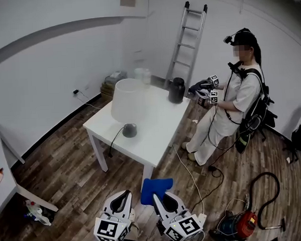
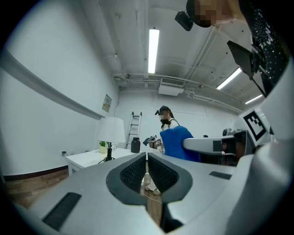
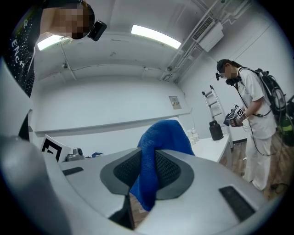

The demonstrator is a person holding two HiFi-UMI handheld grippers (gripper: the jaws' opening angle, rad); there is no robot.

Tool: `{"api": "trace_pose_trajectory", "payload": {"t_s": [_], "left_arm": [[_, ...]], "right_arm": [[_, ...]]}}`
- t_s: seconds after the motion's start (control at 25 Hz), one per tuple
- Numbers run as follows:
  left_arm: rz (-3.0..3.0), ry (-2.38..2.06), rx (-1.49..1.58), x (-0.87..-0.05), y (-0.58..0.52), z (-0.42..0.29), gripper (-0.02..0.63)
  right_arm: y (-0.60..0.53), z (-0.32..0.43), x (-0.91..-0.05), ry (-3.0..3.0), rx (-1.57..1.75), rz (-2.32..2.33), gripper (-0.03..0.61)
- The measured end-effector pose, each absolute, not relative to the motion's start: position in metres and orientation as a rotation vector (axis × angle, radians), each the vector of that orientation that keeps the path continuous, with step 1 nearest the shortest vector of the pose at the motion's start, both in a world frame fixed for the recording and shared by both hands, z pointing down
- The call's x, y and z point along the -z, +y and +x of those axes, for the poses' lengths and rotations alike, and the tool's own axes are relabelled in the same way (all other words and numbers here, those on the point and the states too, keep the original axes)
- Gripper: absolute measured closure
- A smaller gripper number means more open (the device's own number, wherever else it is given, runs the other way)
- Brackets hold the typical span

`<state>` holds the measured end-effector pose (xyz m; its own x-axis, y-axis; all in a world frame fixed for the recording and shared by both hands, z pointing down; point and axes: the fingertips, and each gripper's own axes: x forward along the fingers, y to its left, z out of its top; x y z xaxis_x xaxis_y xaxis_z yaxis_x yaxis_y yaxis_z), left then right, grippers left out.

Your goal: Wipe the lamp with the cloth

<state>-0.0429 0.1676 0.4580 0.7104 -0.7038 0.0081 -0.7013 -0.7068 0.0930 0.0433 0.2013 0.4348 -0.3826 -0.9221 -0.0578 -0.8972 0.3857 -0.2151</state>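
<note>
R gripper (image 1: pixel 162 196) pinches the blue cloth (image 1: pixel 156 188) betw. its jaws, L gripper (image 1: pixel 125 195) just beside it w/ jaws pressed together on nothing, both well apart from the lamp (image 1: pixel 128 101) standing upright on the white table (image 1: pixel 159 134).

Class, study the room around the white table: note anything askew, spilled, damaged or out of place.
Nothing looks spilled or broken. The lamp stands upright on the table. Only loose cables trailing across the floor beside it look untidy.
</note>
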Motion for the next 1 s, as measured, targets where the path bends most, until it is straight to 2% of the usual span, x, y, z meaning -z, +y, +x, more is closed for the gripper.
{"api": "trace_pose_trajectory", "payload": {"t_s": [0.6, 1.0], "left_arm": [[2.876, -1.061, 0.058, -0.443, -0.006, -0.033, 0.595], [2.87, -1.081, 0.026, -0.454, -0.088, -0.037, 0.595]], "right_arm": [[0.034, 0.055, -0.425, 2.36, 0.242, -1.721, 0.502], [-0.031, 0.039, -0.421, 2.418, 0.088, -1.597, 0.5]]}}
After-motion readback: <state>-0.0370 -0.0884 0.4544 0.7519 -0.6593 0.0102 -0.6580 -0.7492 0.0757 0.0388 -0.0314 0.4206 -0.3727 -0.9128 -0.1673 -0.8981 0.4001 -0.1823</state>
